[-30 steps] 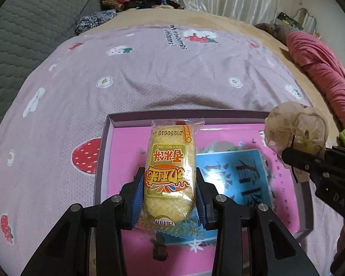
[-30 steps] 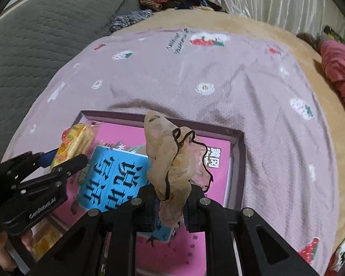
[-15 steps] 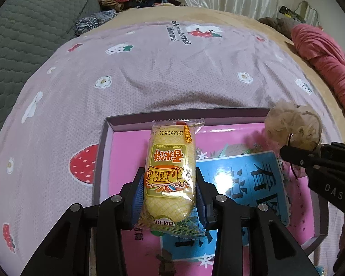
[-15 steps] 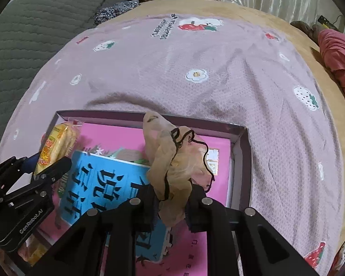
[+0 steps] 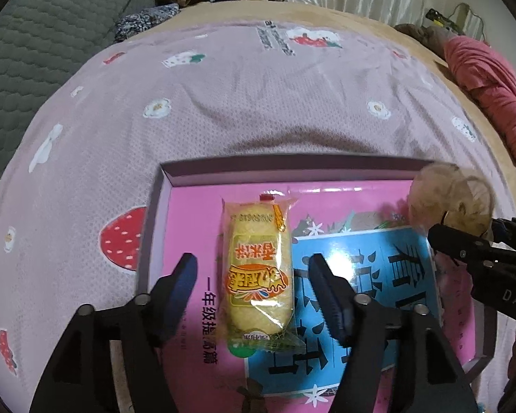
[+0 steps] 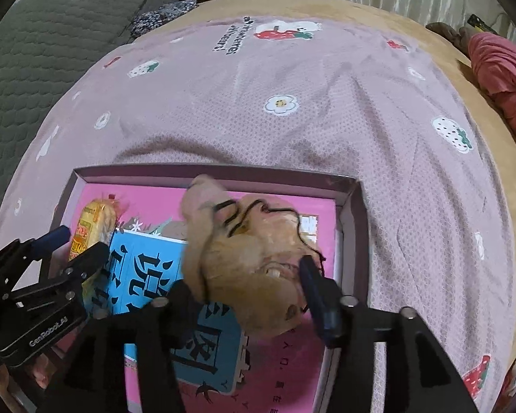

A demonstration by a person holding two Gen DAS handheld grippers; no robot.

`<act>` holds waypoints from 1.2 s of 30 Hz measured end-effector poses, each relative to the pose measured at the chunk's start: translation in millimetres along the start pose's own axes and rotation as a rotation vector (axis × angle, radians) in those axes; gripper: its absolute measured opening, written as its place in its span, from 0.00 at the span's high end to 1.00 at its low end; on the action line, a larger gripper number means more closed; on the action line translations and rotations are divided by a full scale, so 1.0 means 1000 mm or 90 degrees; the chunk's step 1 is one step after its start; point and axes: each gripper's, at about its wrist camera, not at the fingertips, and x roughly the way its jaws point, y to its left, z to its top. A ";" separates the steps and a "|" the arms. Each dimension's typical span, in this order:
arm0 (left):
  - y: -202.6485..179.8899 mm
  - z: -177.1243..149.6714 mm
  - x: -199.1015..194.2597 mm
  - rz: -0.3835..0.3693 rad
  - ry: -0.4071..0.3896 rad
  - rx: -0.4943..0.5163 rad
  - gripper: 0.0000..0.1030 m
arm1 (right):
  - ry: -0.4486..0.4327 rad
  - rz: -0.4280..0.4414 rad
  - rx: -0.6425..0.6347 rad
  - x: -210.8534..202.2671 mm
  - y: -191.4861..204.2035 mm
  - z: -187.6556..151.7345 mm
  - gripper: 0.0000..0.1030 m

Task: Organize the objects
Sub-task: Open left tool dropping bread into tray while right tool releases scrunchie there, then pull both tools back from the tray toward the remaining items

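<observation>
While backing the left gripper [image 5: 250,261] off, keep both fingers parted as now, clear of the yellow snack pack [image 5: 258,268] lying released between them, lengthwise on the pink book [image 5: 189,213] and lapping the blue book [image 5: 378,265] inside the shallow box [image 5: 292,168]. Pull straight up and back, never sideways, lest a pad catch the crinkly wrapper and drag it.

Same on the other side: right gripper [image 6: 246,275] spread too, not clamping, with the beige mesh bundle [image 6: 251,261] slumped between the fingers onto the books near the box's right wall. Cannot tell whether it touches a pad. Mind the black thread [image 6: 258,206], likely to snag; lift slowly and watch for clinging.

Beyond the far rim, the lilac strawberry bedspread [image 5: 258,103]; no need to reach there.
</observation>
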 end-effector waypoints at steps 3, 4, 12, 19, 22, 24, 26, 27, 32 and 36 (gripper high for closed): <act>0.006 0.001 -0.008 -0.001 -0.008 -0.009 0.25 | -0.004 0.010 0.011 -0.007 -0.002 -0.001 0.39; 0.007 0.002 -0.010 0.004 -0.009 -0.012 0.25 | -0.006 0.010 0.014 -0.010 -0.004 -0.001 0.36; 0.020 0.000 -0.035 0.010 -0.013 -0.018 0.21 | -0.025 0.017 0.040 -0.034 -0.011 -0.001 0.25; 0.025 -0.016 -0.065 0.002 -0.022 -0.024 0.21 | -0.045 0.038 0.045 -0.066 -0.007 -0.007 0.20; 0.026 -0.026 -0.086 0.002 -0.036 -0.024 0.20 | -0.054 0.045 0.044 -0.083 -0.002 -0.016 0.18; 0.027 -0.032 -0.101 -0.004 -0.045 -0.029 0.20 | -0.066 0.050 0.047 -0.097 0.000 -0.024 0.15; 0.028 -0.040 -0.118 0.002 -0.059 -0.030 0.20 | -0.077 0.061 0.055 -0.111 0.001 -0.033 0.10; 0.028 -0.045 -0.129 0.009 -0.066 -0.026 0.20 | -0.089 0.068 0.060 -0.120 0.001 -0.039 0.09; 0.031 -0.073 -0.169 0.009 -0.088 -0.023 0.20 | -0.121 0.095 0.049 -0.161 0.010 -0.077 0.04; 0.035 -0.105 -0.198 0.002 -0.102 -0.019 0.20 | -0.151 0.085 0.018 -0.199 0.020 -0.115 0.04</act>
